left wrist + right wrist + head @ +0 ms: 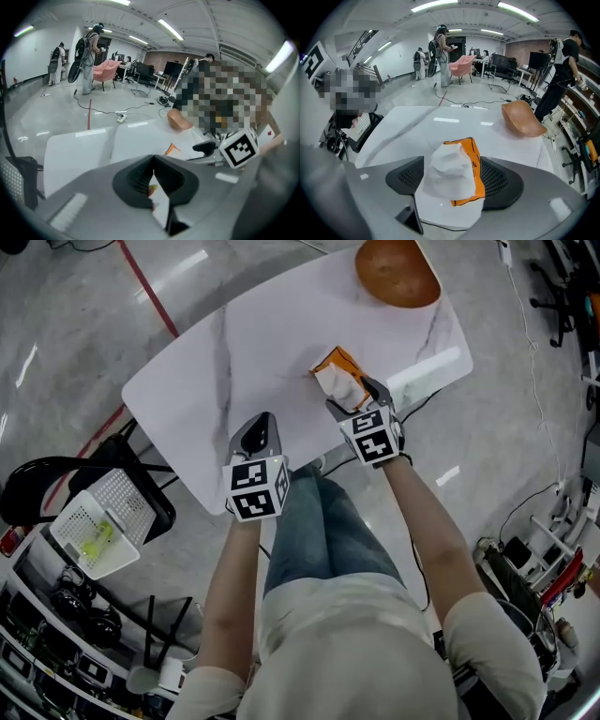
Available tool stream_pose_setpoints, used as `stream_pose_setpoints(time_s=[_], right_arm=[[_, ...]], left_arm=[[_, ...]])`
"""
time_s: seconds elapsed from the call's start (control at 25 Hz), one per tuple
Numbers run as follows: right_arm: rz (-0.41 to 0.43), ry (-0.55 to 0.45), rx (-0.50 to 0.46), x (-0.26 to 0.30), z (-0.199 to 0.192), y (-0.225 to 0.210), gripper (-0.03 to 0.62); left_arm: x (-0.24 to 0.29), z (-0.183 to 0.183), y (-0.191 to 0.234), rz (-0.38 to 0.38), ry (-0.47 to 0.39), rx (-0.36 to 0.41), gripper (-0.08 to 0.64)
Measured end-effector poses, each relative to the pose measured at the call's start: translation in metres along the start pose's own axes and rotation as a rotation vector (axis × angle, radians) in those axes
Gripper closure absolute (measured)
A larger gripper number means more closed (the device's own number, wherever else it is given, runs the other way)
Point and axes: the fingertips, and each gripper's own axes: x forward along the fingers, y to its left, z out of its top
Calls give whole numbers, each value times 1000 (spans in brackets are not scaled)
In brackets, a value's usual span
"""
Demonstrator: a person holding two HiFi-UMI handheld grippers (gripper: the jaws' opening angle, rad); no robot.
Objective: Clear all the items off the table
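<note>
Your right hand-held gripper [454, 183] stands wide apart. The orange tissue packet [476, 164] lies on the bench [440, 126] directly between its jaws, long axis pointing away — your left hand-held gripper [257, 432], jaws together, is farther off.

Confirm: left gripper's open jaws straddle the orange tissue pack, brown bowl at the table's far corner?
Wrong gripper: the open jaws of the right gripper straddle the orange tissue pack, as the right gripper view shows. The brown bowl is at the far corner of the table.
</note>
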Motion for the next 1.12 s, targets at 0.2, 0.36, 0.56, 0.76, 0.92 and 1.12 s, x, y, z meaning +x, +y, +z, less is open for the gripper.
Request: stream_pose_setpoints(time_s=[0.2,0.36,0.56,0.76,0.92,1.12], right_arm=[[0,34,-18,28,-8,-8,185],[-5,65,-30,42,-15,-16,150],[10,90,-34,57,-20,-22,127],[21,112,-44,72,-27,-23,105],[25,133,-42,80,-33,-27,95],[16,150,-38,89,-36,-31,95]], left_arm=[[20,-5,8,-7,23,-4,552],[31,-6,7,-15,42,-2,552],[44,-6,10,-19,58,-3,552],[54,-9,17,-17,71,-7,552],[61,-9,18,-21,76,-5,552],[67,-11,17,-28,86,-7,552]])
